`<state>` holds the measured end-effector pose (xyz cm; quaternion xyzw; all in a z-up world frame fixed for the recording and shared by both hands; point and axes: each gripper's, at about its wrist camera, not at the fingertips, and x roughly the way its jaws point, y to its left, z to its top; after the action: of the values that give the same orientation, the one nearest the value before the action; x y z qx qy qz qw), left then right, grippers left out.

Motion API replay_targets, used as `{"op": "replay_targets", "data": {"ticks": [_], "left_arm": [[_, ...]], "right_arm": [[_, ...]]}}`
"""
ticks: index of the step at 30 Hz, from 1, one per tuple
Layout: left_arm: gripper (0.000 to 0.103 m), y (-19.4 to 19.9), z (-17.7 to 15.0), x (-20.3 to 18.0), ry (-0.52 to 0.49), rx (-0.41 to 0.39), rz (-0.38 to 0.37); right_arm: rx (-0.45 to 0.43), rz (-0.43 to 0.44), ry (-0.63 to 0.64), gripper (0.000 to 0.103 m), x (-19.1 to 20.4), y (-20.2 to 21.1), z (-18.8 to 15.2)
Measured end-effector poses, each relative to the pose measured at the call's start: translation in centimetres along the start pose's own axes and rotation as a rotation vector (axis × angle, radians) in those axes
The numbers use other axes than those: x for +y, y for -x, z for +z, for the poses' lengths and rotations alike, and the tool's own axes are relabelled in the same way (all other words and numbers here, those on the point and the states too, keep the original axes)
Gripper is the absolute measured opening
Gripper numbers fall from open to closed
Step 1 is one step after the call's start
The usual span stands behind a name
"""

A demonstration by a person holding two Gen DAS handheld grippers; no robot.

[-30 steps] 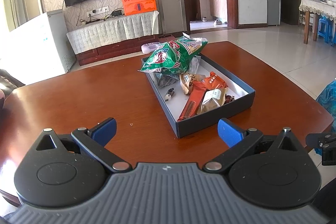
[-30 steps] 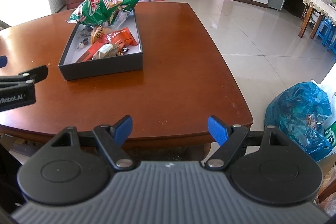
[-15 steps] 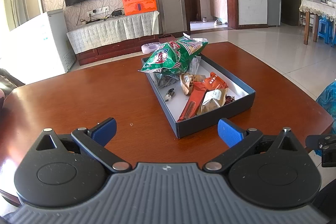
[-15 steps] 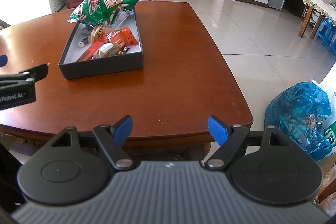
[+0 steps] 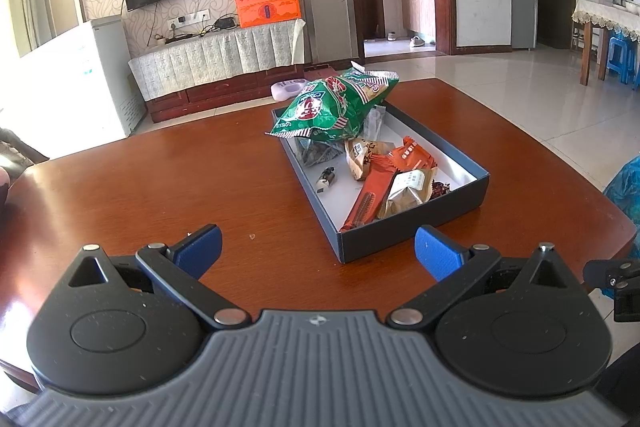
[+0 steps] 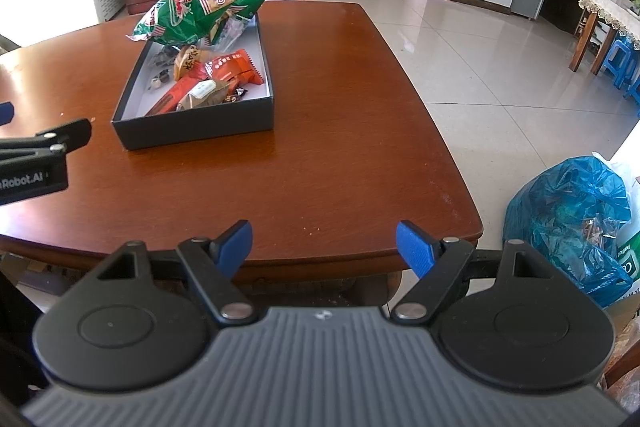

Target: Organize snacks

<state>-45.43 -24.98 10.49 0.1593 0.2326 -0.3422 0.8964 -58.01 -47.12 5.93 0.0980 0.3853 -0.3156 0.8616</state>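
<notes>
Dark snack box (image 5: 408,235) sits just beyond left tool (image 5: 318,247).

Nothing differs between the earlier pictures and now. The left gripper (image 5: 316,243) and the right gripper (image 6: 324,243) show no shift, their jaws no wider and no narrower, with nothing between them. Ahead of them the box (image 5: 412,235) and the snacks (image 5: 384,183) inside it show no shift on the table (image 5: 160,179).
</notes>
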Motion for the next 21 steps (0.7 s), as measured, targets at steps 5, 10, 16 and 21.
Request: {"op": "replay_targets", "data": {"ticks": [5,10,16,21], "left_arm": [[0.103,-0.04,0.07,0.01,0.000,0.000,0.001],[0.103,-0.04,0.07,0.02,-0.001,-0.001,0.002],[0.103,-0.04,0.10,-0.01,0.002,0.000,0.002],[0.103,0.02,0.06,-0.07,-0.001,-0.003,0.001]], "right_arm": [[0.000,0.000,0.000,0.081,0.01,0.01,0.01],[0.000,0.000,0.000,0.081,0.00,0.02,0.02],[0.000,0.000,0.000,0.081,-0.01,0.04,0.02],[0.001,0.000,0.001,0.081,-0.01,0.03,0.04]]}}
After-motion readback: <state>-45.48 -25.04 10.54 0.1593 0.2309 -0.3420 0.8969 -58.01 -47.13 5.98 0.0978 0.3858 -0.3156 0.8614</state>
